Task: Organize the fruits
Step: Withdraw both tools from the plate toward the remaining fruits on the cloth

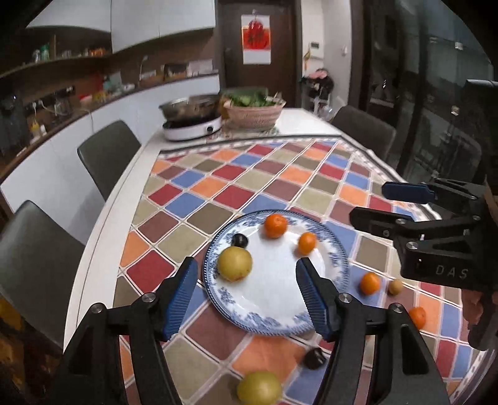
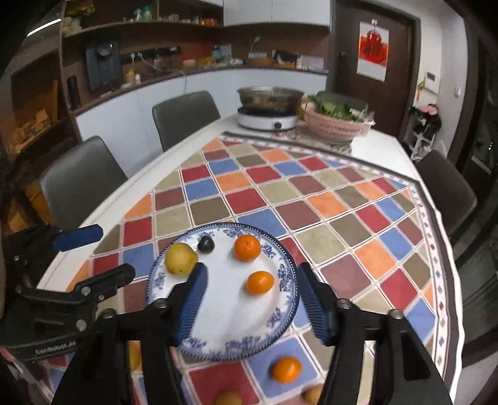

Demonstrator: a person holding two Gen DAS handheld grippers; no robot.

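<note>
Dark fruit [image 1: 314,358] off plate [image 1: 337,264]: left wrist view only.

A long white dining table [image 2: 199,137] fills the kitchen, covered at the near end by a cloth of coloured diamonds [image 2: 326,199], with dark padded chairs [image 2: 186,116] drawn up along both sides. Behind it a white curved counter [image 1: 102,109] and brown open shelves [image 2: 155,28] (cluttered with jars and boxes) run beneath pale upper cabinets [image 1: 162,21]. A dark brown door [image 1: 258,46] bearing a red-and-white poster [image 1: 256,39] closes the far wall, and dark glass panels [image 1: 435,93] line one side.
</note>
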